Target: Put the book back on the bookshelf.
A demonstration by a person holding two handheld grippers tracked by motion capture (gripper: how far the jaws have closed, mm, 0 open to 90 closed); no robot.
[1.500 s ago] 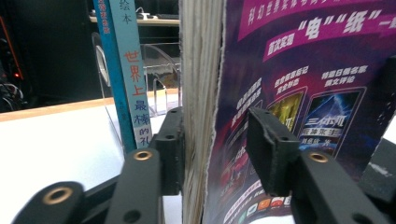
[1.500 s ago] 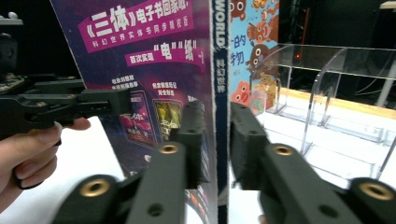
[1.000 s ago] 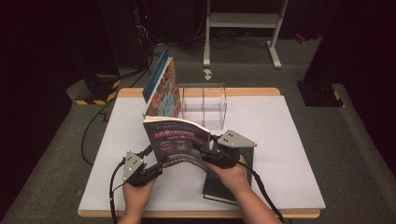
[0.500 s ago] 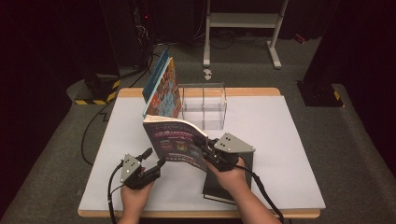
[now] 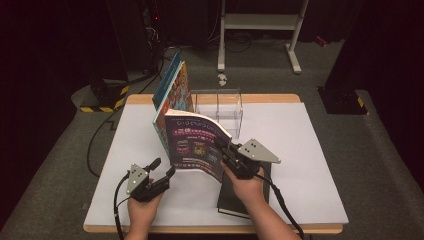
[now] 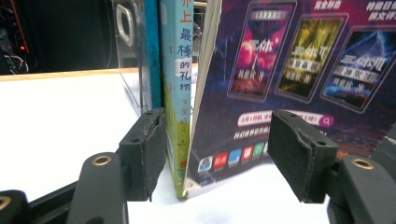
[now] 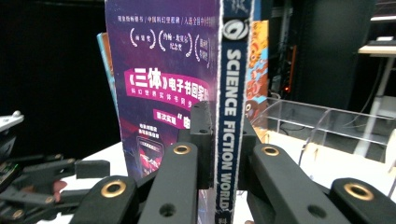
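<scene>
right gripper (image 5: 226, 150): jaws clamped on the spine of the purple-covered "Science Fiction World" magazine (image 5: 196, 144); in the right gripper view the spine (image 7: 232, 107) runs straight up between the two black jaws.
left gripper (image 5: 163, 170): jaws apart, gripping nothing; low over the white tabletop (image 5: 300, 150), near the magazine's lower left corner.
left gripper view: the magazine's bottom edge (image 6: 280, 88) sits between the open pads, not touching either; one pad (image 6: 148, 149) is just beside the green-spined picture book (image 6: 177, 93).
magazine position: upright on the table, bottom edge down, leaning against the picture book (image 5: 172, 92) behind it.
picture book: upright, tilted, just left of the clear acrylic divider rack (image 5: 220, 107).
black hardcover book (image 5: 235, 197): flat on the table under the right hand (image 5: 247, 187).
</scene>
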